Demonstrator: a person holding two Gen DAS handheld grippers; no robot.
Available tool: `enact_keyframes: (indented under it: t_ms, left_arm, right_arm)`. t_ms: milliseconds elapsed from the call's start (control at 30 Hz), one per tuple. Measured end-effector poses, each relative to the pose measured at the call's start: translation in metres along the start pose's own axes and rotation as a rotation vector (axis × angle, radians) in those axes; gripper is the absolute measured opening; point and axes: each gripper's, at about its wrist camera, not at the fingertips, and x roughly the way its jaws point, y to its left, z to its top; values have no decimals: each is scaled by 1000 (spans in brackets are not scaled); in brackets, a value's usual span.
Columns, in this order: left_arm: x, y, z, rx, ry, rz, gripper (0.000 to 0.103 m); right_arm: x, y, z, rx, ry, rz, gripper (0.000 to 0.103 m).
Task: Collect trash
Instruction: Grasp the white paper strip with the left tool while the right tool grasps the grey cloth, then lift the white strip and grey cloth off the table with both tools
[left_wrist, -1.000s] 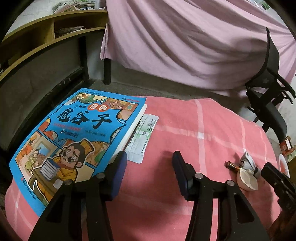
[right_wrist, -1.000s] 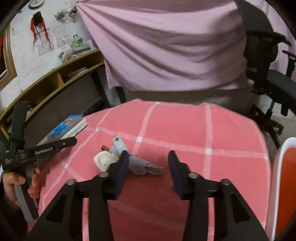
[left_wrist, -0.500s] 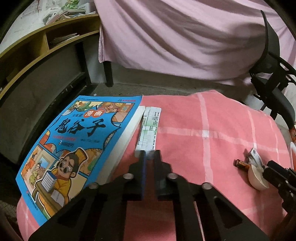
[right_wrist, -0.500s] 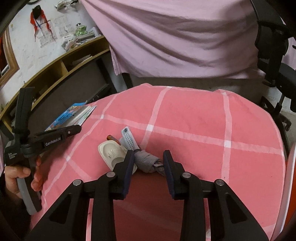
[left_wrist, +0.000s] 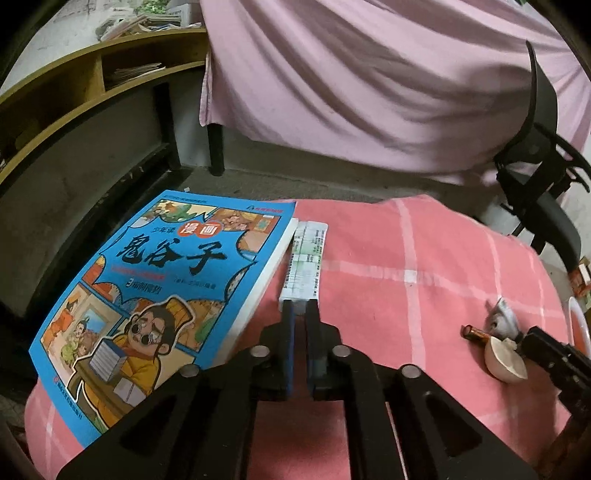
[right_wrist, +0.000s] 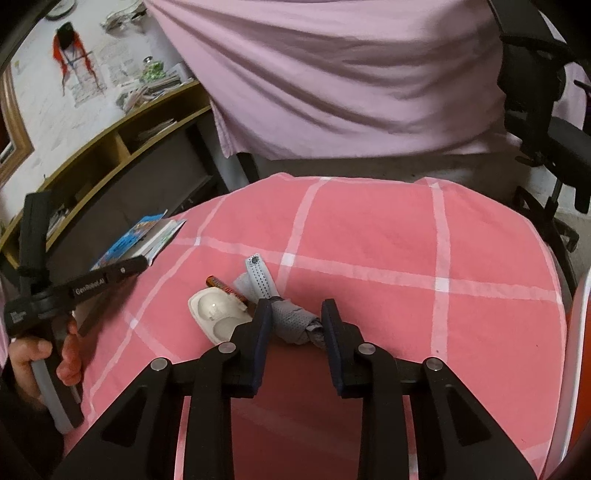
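Both fingers (right_wrist: 263, 325) flank crumpled grey wrapper (right_wrist: 293, 325).

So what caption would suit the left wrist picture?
Left gripper shut on the end of a paper slip lying beside a blue comic book on a pink checked cloth.

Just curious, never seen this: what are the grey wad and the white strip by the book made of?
Grey wad: apparently soft woven fabric, matte, crumpled and knotted. White strip: seemingly thin printed paper, flat, with green and black print, pinched by the left claw.
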Motion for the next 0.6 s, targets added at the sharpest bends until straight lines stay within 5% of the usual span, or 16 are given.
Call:
enact_keyframes:
  t_ms: [100, 200, 433, 500, 600]
  left_arm:
    - [4, -5, 7, 4, -6, 22, 27]
    - [11, -11, 15, 19, -13, 24, 30]
    - [27, -10, 18, 26, 42, 24, 29]
    - [28, -7, 18, 18, 44, 22, 19]
    - [26, -6, 16, 7, 43, 13, 18]
  right_arm:
    - [-1, -8, 0, 46, -4, 21, 25]
    - [0, -9, -1, 60, 1, 36, 25]
    - [2, -17, 1, 93, 8, 71, 25]
    - [2, -17, 0, 92, 8, 71, 25]
    - [1, -13, 0, 79, 10, 61, 25]
